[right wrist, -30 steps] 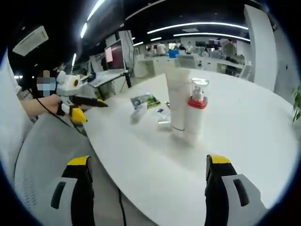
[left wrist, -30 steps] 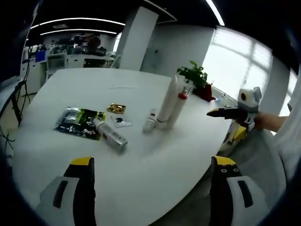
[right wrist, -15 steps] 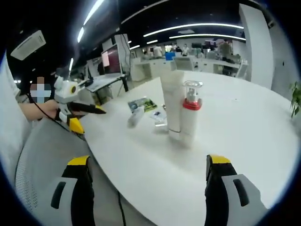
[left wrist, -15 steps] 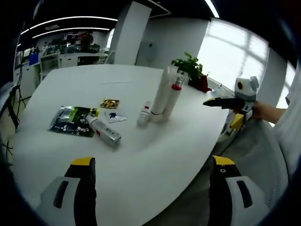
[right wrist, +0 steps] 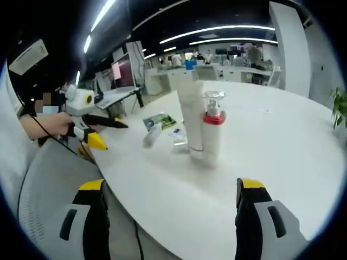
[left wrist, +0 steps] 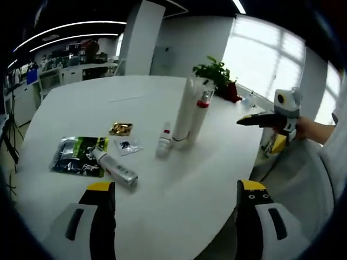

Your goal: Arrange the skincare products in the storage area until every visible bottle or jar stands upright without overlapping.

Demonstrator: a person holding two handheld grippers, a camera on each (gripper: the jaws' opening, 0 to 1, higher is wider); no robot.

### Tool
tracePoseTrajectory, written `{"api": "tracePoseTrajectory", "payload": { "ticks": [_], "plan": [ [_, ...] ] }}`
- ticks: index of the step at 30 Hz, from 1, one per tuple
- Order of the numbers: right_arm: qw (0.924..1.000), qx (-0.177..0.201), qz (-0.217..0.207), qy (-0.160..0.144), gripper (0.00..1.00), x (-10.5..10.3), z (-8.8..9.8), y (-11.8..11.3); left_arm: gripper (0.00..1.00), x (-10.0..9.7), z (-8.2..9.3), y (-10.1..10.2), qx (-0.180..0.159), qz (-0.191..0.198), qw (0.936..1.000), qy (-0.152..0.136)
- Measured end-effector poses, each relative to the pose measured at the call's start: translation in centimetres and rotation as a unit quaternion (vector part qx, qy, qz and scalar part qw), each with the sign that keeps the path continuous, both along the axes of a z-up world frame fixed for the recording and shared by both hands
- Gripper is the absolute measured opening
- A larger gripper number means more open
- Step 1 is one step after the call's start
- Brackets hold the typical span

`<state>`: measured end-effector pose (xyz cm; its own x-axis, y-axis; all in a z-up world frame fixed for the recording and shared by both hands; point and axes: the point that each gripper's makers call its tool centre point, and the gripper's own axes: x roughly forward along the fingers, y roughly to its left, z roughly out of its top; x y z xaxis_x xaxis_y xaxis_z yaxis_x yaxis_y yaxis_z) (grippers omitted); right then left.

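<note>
Ahead of our left jaws, well beyond their tips, we see a tall white tube (left wrist: 181, 115) standing upright on the table (left wrist: 162, 179), with a red-collared pump bottle (left wrist: 198, 117) touching or just beside it on the side toward our right jaw. A small white bottle (left wrist: 163, 140) with a red band stands upright just on the other side of the tube. Nearer to our left jaw, a silver and white tube (left wrist: 115, 168) lies flat on its side, its far end resting by a dark green packet (left wrist: 77, 156). A gold foil sachet (left wrist: 120, 129) and a small clear sachet (left wrist: 128, 145) lie between the packet and the standing bottles. A potted plant (left wrist: 216, 77) sits at the table's far edge.

Our left gripper (left wrist: 176, 189) holds nothing, its jaws wide apart and hovering over the near table edge. Our right gripper (right wrist: 168, 187) likewise has its jaws spread and empty, well short of the tall tube and pump bottle, which stand straight ahead between them. In the left gripper view the right gripper appears off beyond the right jaw, held in a hand (left wrist: 307, 130) clear of the table.
</note>
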<state>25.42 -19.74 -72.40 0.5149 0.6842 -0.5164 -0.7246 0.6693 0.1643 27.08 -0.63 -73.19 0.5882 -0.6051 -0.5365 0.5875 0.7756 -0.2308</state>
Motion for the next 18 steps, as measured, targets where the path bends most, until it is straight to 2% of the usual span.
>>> {"api": "tracePoseTrajectory", "payload": {
  "ticks": [4,11,18],
  "plan": [
    [1.0,-0.004,0.002,0.005,0.96,-0.2,-0.1,0.1,0.79,1.3,-0.6,-0.9,0.007,-0.006,1.0,0.0],
    [0.9998,-0.013,0.006,0.016,0.96,-0.6,-0.6,0.3,0.69,4.1,-1.9,-3.6,0.043,-0.037,0.9982,-0.018],
    [0.9992,-0.022,0.008,0.031,0.96,-0.9,-1.3,0.2,0.62,7.5,-4.1,-4.4,0.054,-0.048,0.9971,-0.022]
  ]
}}
